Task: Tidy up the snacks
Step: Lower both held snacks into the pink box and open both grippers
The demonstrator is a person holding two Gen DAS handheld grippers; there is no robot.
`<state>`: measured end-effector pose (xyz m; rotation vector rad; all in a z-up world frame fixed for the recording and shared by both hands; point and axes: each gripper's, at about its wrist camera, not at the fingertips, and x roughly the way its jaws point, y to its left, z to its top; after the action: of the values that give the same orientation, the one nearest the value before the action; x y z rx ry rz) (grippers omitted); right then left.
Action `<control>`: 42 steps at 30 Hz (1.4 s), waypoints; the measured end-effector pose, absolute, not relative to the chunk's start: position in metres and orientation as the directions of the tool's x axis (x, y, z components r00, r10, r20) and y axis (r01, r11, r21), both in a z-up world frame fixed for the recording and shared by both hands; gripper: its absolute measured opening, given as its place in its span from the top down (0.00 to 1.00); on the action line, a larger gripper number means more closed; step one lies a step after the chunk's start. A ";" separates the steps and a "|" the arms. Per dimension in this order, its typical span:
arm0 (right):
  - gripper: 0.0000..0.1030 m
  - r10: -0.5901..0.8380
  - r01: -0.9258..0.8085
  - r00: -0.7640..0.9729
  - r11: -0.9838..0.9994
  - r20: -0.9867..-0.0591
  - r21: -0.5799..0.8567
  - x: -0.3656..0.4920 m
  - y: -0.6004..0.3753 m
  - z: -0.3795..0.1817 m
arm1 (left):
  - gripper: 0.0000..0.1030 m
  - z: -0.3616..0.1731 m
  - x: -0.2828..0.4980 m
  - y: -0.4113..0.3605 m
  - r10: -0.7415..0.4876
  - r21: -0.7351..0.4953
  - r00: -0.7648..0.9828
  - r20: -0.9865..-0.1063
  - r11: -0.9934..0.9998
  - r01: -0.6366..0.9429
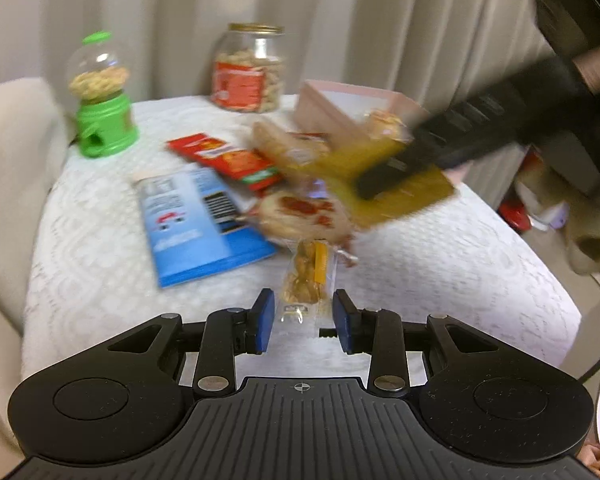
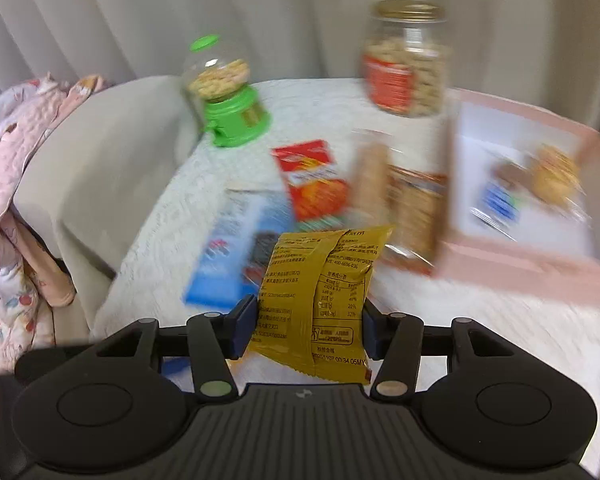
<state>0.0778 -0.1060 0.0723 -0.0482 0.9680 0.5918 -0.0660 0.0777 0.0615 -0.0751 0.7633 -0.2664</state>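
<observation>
My right gripper (image 2: 306, 330) is shut on a yellow snack packet (image 2: 320, 288) and holds it above the table; from the left wrist view the packet (image 1: 384, 188) hangs blurred over the snack pile with the right gripper's black fingers (image 1: 384, 178) on it. My left gripper (image 1: 302, 322) is open, its blue pads either side of a clear nut bar wrapper (image 1: 306, 276) lying on the white tablecloth (image 1: 440, 272). A pink box (image 2: 540, 264) at the right holds a few snacks.
On the table lie a blue packet (image 1: 196, 220), a red packet (image 1: 228, 158), a round biscuit pack (image 1: 300, 212) and biscuit sleeves (image 2: 412, 208). A green candy dispenser (image 1: 102, 100) and a peanut jar (image 1: 250, 68) stand at the back. Curtains hang behind.
</observation>
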 end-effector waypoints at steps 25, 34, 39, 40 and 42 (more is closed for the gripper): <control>0.31 0.320 -0.272 0.781 0.947 -0.536 0.170 0.172 -0.262 0.149 | 0.63 0.163 0.195 -0.005 -0.527 -0.451 0.657 -0.538 0.839 0.304; 0.31 0.342 -0.263 0.700 0.940 -0.626 0.219 0.166 -0.280 0.090 | 0.63 0.112 0.150 0.028 -0.428 -0.398 0.704 -0.567 0.890 0.221; 0.31 0.417 -0.343 0.601 0.905 -0.682 0.252 0.142 -0.256 0.050 | 0.63 0.095 0.113 0.063 -0.304 -0.347 0.763 -0.570 0.931 0.112; 0.31 0.430 -0.362 0.579 0.897 -0.692 0.255 0.139 -0.248 0.043 | 0.63 0.092 0.109 0.071 -0.291 -0.350 0.767 -0.572 0.932 0.093; 0.31 0.446 -0.393 0.552 0.884 -0.705 0.252 0.139 -0.225 0.029 | 0.63 0.087 0.093 0.085 -0.278 -0.360 0.768 -0.577 0.930 0.067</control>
<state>0.1387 -0.2246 0.0295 0.0678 0.8526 0.4967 0.0933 0.0847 0.0869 -0.3312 0.6715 -0.1910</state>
